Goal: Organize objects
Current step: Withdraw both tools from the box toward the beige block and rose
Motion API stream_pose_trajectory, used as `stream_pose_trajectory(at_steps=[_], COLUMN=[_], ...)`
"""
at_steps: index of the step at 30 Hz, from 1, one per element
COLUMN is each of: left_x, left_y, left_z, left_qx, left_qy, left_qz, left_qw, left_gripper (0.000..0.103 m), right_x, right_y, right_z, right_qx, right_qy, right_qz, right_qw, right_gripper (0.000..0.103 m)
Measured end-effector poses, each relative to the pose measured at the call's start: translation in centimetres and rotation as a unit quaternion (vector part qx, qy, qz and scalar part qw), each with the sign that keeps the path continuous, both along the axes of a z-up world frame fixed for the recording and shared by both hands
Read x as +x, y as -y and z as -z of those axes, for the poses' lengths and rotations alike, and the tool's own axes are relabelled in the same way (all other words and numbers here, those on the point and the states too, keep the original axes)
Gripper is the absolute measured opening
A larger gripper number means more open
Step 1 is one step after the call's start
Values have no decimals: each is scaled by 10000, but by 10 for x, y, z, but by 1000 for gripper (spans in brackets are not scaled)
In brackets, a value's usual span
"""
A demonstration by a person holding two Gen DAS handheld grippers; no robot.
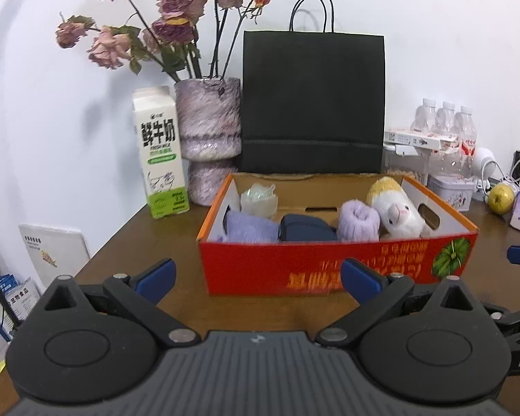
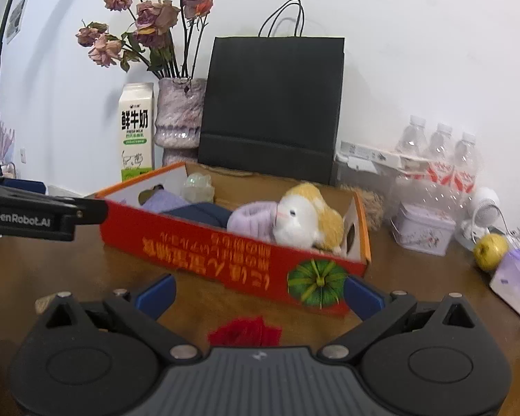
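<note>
While both stand spread wide and hold nothing, the left hand-held gripper and the right hand-held gripper hover over the brown bench just short of a red cardboard box. Yellow writing on the box front is upside down and too blurred to read; a green pumpkin picture sits at its right end. Inside lie a plush toy, a purple sock roll, a dark blue pouch and a clear jar. Behind it stand a black paper bag and a milk carton printed "鲜牛奶 FRESH MILK". In the right view the other tool's arm reads "GenRobot.AI".
</note>
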State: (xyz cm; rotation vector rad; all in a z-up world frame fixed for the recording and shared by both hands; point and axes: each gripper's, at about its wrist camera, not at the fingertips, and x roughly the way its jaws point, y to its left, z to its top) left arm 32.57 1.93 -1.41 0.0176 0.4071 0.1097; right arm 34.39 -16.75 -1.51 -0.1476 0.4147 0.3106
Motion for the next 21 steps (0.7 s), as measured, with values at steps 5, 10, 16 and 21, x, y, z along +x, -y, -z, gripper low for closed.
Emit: stream_pose_trajectory(at_steps=[5, 10, 16, 21], left_x=[-27, -48, -63, -66], left_y=[-4, -8, -15, -19], left_z=[7, 22, 40, 47], left_qx=[70, 52, 35, -6], left_qy=[-58, -338, -758, -927], left_qz=[-3, 91, 155, 110], left_qw=[10000, 9994, 9970, 9956], left_gripper=[103, 103, 103, 103], right_x=[-25, -50, -72, -85], right_y=[5, 7, 8, 13], right_z=[5, 8, 13, 20], right_qx=[-30, -24, -10, 57], right_qy=[-60, -104, -174, -275], right_qz=[106, 168, 253, 395], right_qw=[9999, 9998, 9995, 9988], right_gripper=[103, 103, 103, 103])
